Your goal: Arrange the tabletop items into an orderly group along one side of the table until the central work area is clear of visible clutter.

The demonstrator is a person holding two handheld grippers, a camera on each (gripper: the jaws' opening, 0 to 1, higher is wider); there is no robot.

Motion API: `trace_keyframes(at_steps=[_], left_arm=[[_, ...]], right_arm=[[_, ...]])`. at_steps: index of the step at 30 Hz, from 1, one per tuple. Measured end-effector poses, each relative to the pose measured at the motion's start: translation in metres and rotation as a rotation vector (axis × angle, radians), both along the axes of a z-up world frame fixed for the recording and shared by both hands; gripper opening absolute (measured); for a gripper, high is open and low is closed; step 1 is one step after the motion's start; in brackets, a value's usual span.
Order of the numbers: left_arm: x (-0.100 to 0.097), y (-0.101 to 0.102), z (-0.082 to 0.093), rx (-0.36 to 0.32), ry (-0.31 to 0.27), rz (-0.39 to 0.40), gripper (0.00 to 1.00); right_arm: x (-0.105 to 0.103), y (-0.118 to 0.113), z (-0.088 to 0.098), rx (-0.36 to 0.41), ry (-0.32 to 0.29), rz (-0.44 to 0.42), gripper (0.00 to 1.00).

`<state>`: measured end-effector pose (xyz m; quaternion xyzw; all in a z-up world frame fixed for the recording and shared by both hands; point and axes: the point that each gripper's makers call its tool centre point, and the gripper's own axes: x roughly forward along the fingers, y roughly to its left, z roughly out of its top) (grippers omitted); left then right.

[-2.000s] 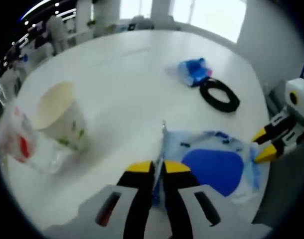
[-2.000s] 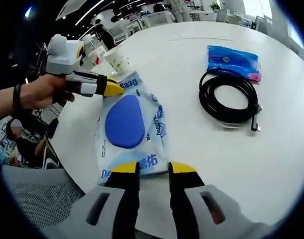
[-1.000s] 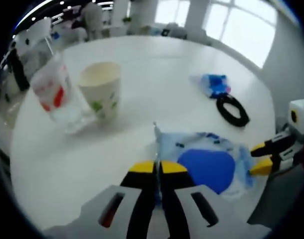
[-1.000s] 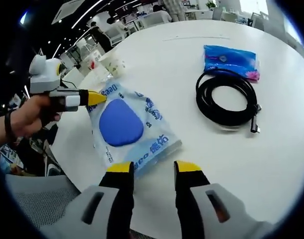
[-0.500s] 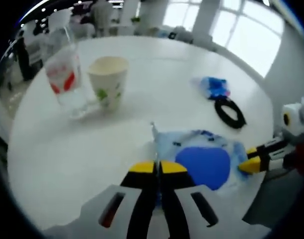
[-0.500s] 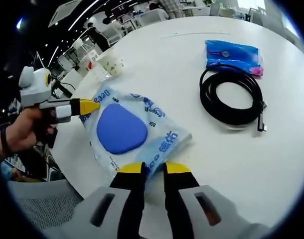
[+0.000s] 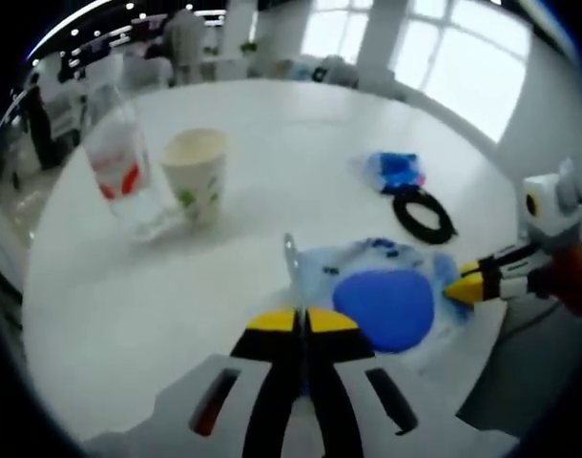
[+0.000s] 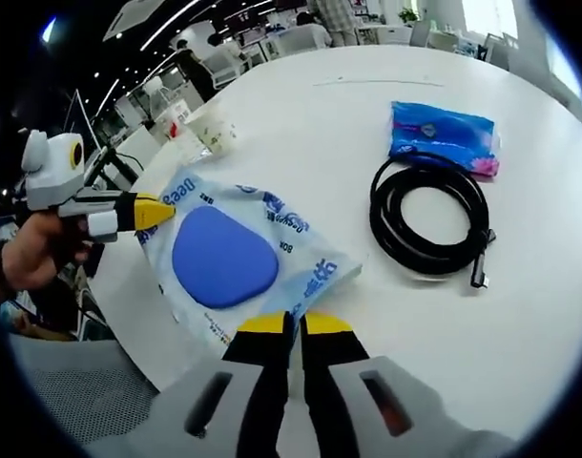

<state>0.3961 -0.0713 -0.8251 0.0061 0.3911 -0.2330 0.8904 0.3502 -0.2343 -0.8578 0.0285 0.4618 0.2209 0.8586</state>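
- Left hand-held gripper (image 7: 303, 320), yellow-tipped jaws pressed together on one edge of the wet-wipes pack (image 7: 382, 305); seen in the right gripper view (image 8: 167, 211) gripped by a hand (image 8: 33, 253), tips pinching the pack's corner.
- Right hand-held gripper (image 8: 294, 324), jaws closed on the near edge of the same wet-wipes pack (image 8: 234, 262); seen in the left gripper view (image 7: 463, 283) at the pack's far edge.
- Wet-wipes pack: pale blue wrapper with a dark blue oval lid, held between both grippers near the edge of the round white tabletop (image 8: 301, 134); whether lifted clear of the surface or resting on it, hard to tell.
- Coiled black cable (image 8: 427, 220) flat on the tabletop, just beside the pack and apart from it; plug end at the lower side of the coil.
- Small blue packet (image 8: 442, 135) with a pink edge, touching or nearly touching the far side of the cable.
- Paper cup (image 7: 196, 174) with green print, upright, farther in on the tabletop.
- Clear plastic cup or bag with red markings (image 7: 114, 162) just beside the paper cup, blurred.
- Chairs and tables of a bright room beyond the tabletop.
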Motion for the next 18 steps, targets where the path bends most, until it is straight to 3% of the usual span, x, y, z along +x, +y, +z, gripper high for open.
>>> trace_keyframes(at_steps=[10, 18], left_arm=[[0.015, -0.009, 0.013, -0.015, -0.044, 0.004, 0.0], [0.041, -0.021, 0.025, -0.01, -0.08, 0.017, 0.0]], right_arm=[[0.03, -0.018, 0.021, -0.016, -0.064, -0.006, 0.01], [0.07, -0.033, 0.039, -0.04, -0.118, 0.003, 0.0]])
